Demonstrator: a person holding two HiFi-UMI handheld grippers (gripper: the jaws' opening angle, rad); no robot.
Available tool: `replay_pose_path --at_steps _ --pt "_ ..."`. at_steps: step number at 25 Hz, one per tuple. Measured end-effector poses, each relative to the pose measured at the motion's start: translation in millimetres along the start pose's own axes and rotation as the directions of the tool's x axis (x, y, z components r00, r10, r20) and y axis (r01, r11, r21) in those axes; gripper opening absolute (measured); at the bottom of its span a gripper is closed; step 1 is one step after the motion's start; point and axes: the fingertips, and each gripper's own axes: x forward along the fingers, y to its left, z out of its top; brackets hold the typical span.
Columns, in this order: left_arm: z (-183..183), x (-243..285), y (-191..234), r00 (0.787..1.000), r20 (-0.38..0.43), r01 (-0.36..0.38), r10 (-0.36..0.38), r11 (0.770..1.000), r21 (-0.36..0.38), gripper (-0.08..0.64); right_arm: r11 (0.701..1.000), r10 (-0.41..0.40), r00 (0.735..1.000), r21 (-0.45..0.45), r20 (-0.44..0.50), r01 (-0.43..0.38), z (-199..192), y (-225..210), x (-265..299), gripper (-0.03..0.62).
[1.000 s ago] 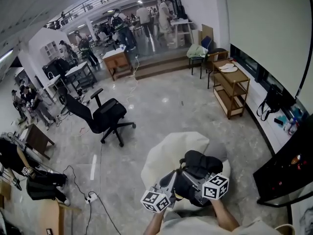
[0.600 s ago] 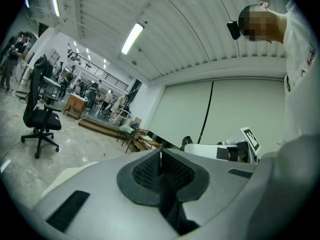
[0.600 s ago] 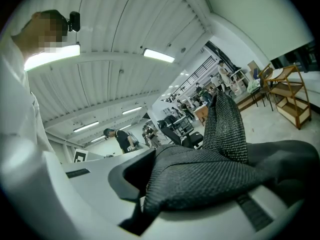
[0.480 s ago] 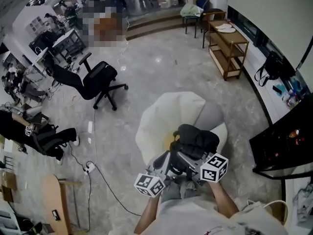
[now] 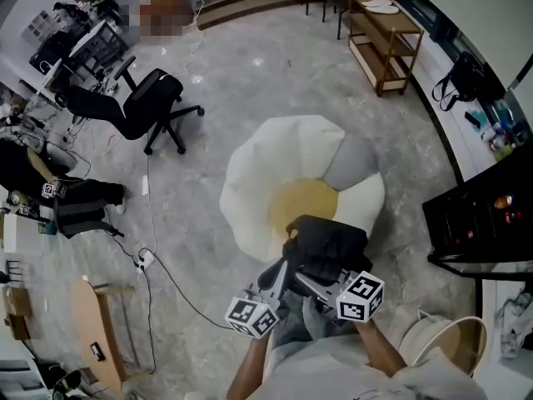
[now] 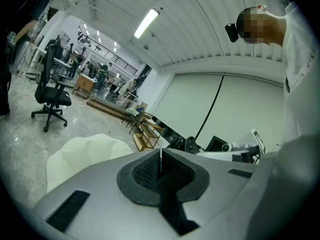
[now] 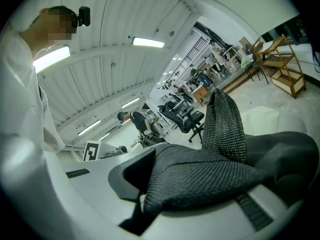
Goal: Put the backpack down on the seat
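A black backpack (image 5: 327, 242) hangs over the near edge of the seat, a cream, grey and yellow beanbag (image 5: 275, 169). My right gripper (image 5: 315, 282) is shut on the backpack's black mesh strap (image 7: 200, 176), which fills the space between its jaws (image 7: 146, 186) and runs off to the right. My left gripper (image 5: 279, 275) is beside the backpack's left side; in its own view the jaws (image 6: 161, 168) are shut pad to pad with nothing visible between them. The beanbag (image 6: 85, 149) lies beyond them.
A black office chair (image 5: 154, 98) stands at the far left. A wooden shelf unit (image 5: 387, 36) is at the back right, a dark cabinet (image 5: 483, 223) at the right and a round white tub (image 5: 441, 340) near my right arm. A cable with a power strip (image 5: 143, 261) crosses the floor at the left.
The head view has tipped downward and the beanbag has come closer. Both grippers with the backpack now sit over the beanbag's near edge. The grip is unchanged.
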Motion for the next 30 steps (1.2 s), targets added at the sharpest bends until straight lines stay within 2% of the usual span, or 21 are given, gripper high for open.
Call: replay_pose_path --at_steps 7,16,22,30 --pt "-27.7 -4.2 3.1 0.999 -0.034 0.0 -0.001 0.999 -0.037 0.038 0.999 0.007 0.998 0.047 -0.058 -0.005 -39.8 0.4 -3.7 0.054" --pt "-44.5 6.6 19.4 0.998 -0.059 -0.002 -0.002 0.998 -0.062 0.038 0.997 0.0 0.996 0.077 -0.092 0.007 -55.4 -23.1 6.5 0.054" --pt "-48.6 36.6 52.8 0.997 -0.075 -0.019 0.015 0.998 -0.053 0.038 0.997 -0.013 0.994 0.079 -0.106 0.022 -48.7 -70.7 28.7 0.054" --pt "-31.5 95.1 120.5 0.996 -0.087 -0.024 0.022 0.999 -0.031 0.038 0.99 -0.067 0.995 0.115 -0.078 0.076 -18.7 -154.9 77.1 0.054"
